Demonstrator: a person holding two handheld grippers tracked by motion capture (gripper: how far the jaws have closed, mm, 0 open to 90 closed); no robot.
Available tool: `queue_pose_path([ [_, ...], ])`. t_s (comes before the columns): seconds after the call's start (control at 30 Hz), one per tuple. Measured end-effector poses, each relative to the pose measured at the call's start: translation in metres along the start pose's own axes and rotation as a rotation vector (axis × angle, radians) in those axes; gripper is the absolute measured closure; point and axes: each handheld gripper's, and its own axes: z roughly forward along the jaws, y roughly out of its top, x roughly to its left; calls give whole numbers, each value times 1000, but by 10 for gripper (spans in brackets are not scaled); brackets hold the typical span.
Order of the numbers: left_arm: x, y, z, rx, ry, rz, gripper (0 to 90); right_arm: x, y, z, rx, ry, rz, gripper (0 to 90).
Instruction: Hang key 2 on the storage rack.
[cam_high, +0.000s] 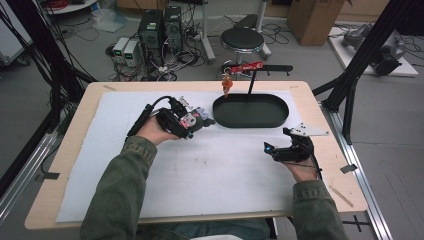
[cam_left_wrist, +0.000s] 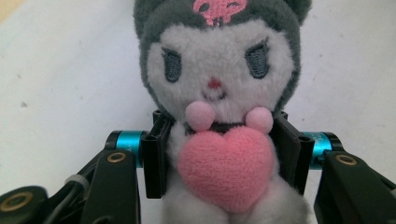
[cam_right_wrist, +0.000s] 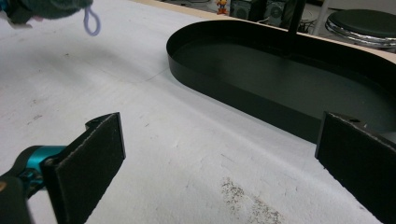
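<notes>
Plush toy (cam_left_wrist: 219, 121) sits squeezed between both jaws of the left gripper (cam_left_wrist: 224, 154), just left of the black tray (cam_high: 251, 111). Right gripper (cam_right_wrist: 219, 154) has its jaws spread wide, holding nothing, right of that tray.

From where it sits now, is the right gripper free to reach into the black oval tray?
Probably yes. The right gripper rests open and empty on the white mat, the black oval tray lies just ahead, and nothing stands between them.
</notes>
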Motion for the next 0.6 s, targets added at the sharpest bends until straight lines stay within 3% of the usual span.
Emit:
queue_pose_path([
  [0.6,-5,51,-18,-54,2,50,477,0,0,0,0,3,1,5],
])
